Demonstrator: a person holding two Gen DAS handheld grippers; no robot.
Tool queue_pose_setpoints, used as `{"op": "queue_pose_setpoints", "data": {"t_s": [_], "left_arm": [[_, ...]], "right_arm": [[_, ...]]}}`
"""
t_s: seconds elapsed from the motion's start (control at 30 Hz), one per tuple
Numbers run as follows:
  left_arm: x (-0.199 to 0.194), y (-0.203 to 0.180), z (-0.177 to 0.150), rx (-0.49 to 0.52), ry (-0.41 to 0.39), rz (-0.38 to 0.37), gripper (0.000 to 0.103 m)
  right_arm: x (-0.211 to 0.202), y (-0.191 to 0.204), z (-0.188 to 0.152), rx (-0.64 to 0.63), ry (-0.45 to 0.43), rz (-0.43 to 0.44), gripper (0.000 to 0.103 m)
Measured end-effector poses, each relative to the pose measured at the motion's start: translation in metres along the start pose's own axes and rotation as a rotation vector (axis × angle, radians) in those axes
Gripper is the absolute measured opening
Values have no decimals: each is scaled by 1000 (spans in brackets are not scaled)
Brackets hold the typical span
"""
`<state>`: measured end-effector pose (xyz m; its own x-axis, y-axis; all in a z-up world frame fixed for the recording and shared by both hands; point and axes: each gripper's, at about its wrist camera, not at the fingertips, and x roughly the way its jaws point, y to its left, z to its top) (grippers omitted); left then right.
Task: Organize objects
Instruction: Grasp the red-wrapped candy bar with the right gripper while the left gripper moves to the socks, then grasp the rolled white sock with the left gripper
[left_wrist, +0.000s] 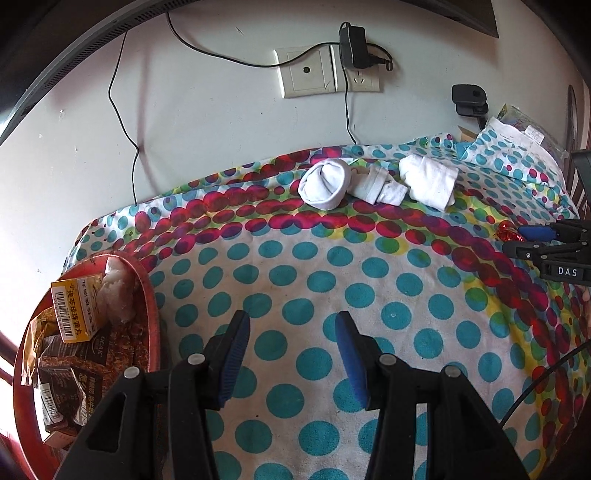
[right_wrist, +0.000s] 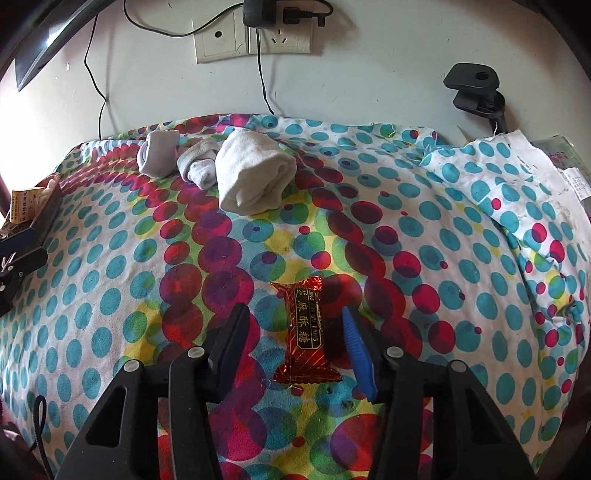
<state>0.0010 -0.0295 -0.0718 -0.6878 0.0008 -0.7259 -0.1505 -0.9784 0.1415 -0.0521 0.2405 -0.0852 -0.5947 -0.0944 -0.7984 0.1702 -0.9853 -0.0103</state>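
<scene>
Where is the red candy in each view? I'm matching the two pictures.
Left wrist: candy at the far right edge, by the right gripper.
Right wrist: candy low centre, between the open fingers.
Shared landmark: the rolled socks near the wall.

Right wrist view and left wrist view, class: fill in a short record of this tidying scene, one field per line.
Surface: polka-dot cloth
Right tongs: open, fingers either side of the red candy packet, not gripping it
Candy packet: lying flat on the cloth
Left tongs: open, holding nothing, over bare cloth
Rolled white socks: three, in a row near the wall
Red tray: at the cloth's left edge, holding a yellow box and brown snack packets
</scene>
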Motion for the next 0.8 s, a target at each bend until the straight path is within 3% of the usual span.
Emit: {"op": "queue_pose_setpoints", "data": {"t_s": [0.17,0.3,0.47,0.63,0.8], "left_arm": [[8,-7,-3,7,10,-20,49],[17,-6,0,-33,23,-51,49],[32,-7,18,-82,44,-97,50],[46,-12,46,-98,31,-168,58],[62,-16,79,-67,28,-142,61]], "right_arm": [[2,-3,-1,-2,2,21,41],[1,-3,-1,-21,-7,15,18],[4,0,3,-21,-13,36,18],[10,5,10,-5,-27,61,18],[14,8,13,-3,-27,85,18]]}}
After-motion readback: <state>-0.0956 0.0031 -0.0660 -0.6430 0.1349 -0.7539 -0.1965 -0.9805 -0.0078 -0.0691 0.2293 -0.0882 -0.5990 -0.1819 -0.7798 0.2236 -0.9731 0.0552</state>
